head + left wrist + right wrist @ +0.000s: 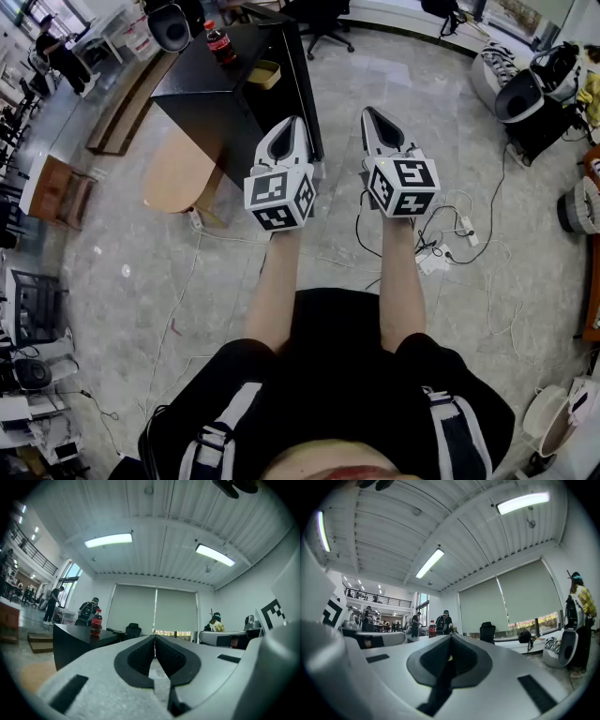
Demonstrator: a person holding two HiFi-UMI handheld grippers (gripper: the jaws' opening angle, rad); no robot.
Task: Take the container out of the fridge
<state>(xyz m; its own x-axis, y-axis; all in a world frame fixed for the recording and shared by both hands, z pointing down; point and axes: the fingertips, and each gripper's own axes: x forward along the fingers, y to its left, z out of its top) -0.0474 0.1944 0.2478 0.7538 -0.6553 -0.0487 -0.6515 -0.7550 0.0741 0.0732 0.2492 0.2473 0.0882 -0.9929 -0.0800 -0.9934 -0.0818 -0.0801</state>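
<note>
Grey floor point(112, 281) fills most of the head view, and loose cables point(450, 234) lie on it beside the person; walking toward the fridge could, I think, catch a foot there. A black counter point(216, 89) stands ahead. The left gripper point(291, 127) and right gripper point(372, 117) have jaws pressed together, empty. No fridge and no container appears in any view.

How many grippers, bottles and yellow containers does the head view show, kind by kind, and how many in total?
Grippers: 2, the left gripper and the right gripper, both shut with nothing between the jaws.
Bottles: 1, the bottle, standing on the black desk.
Yellow containers: 1, the yellow container, on the same desk.
Total: 4
</note>
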